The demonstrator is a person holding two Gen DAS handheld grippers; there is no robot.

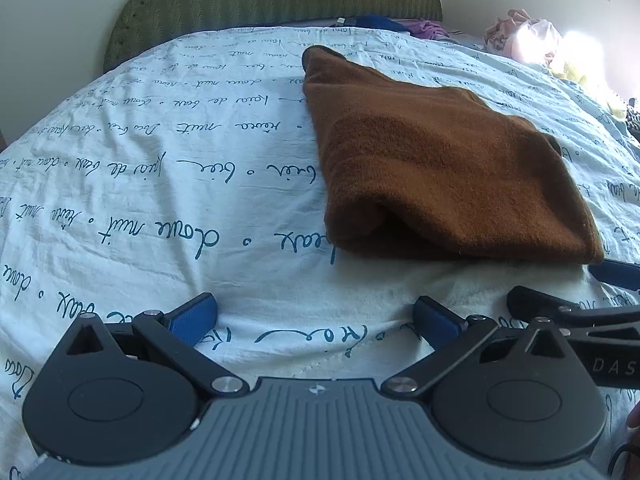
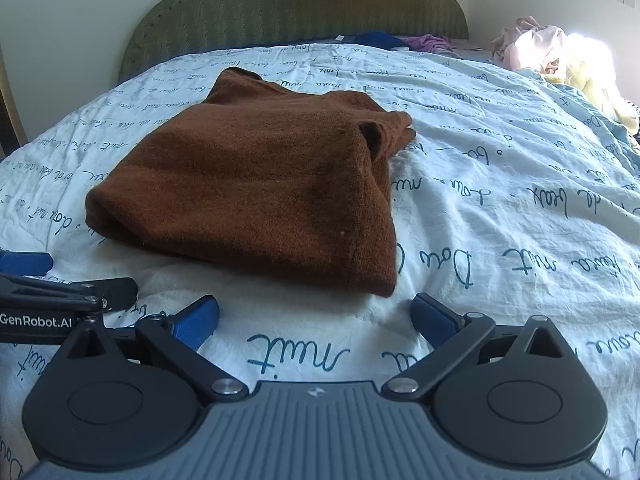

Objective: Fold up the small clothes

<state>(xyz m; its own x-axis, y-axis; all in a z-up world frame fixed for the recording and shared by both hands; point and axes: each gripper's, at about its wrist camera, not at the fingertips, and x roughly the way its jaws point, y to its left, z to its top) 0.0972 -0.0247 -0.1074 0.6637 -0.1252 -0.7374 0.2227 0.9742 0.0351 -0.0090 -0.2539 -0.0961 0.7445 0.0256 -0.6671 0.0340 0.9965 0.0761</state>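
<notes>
A brown knitted garment (image 1: 436, 160) lies folded on the bed, its near edge doubled over; in the right wrist view the same brown garment (image 2: 256, 184) shows a sleeve sticking out at its far right. My left gripper (image 1: 316, 316) is open over bare sheet, just short of the garment's near left corner. My right gripper (image 2: 316, 316) is open too, nothing between its fingers, close to the garment's near right corner. Each gripper shows at the edge of the other's view: the right gripper (image 1: 576, 304) and the left gripper (image 2: 68, 280).
The bedspread (image 1: 160, 184) is pale blue with dark handwriting print and fills the near ground. A green headboard (image 2: 296, 4) stands at the far end. Blue and purple clothes (image 2: 404, 42) lie by it, and a pile of pale clothes (image 2: 560, 56) sits at the far right in sunlight.
</notes>
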